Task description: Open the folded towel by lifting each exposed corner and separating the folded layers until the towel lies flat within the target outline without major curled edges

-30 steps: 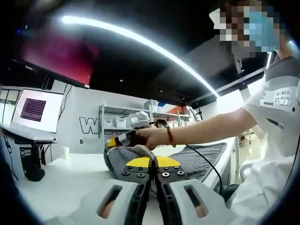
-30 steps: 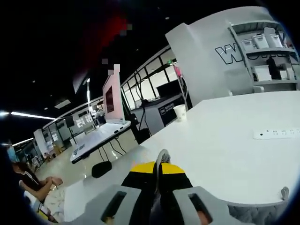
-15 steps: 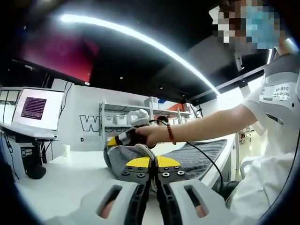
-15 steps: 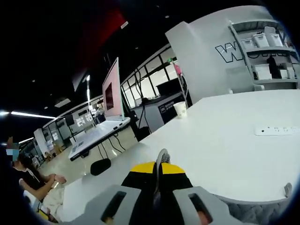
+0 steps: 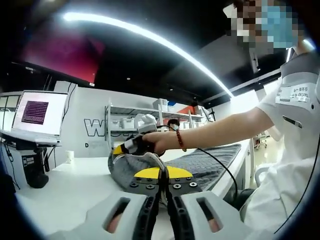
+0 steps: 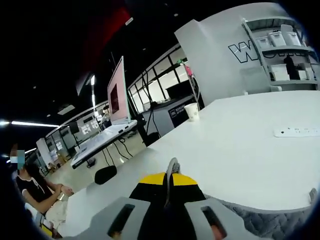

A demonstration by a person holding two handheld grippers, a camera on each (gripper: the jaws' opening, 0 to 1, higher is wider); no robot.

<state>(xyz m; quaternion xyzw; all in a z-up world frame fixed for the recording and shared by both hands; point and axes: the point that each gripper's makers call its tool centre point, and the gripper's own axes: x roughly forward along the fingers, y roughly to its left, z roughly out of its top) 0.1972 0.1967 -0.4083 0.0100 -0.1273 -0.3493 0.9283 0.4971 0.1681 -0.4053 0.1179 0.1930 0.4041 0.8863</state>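
The grey quilted towel lies along the white table and runs off to the right. My left gripper is shut, with a thin towel edge pinched between its yellow tips. Just beyond it a hand holds my right gripper, which is shut on a raised fold of the towel. In the right gripper view, my right gripper is shut on a grey towel corner that sticks up between the jaws. More of the towel hangs low at the right.
A paper cup and a white power strip sit on the table. A laptop screen stands on a side desk at the left. Shelves with boxes line the back wall. A person sits far off.
Both grippers stay shut on the towel. The right gripper and its raised fold sit slightly higher and further left in the left gripper view. Both cameras have shifted a little.
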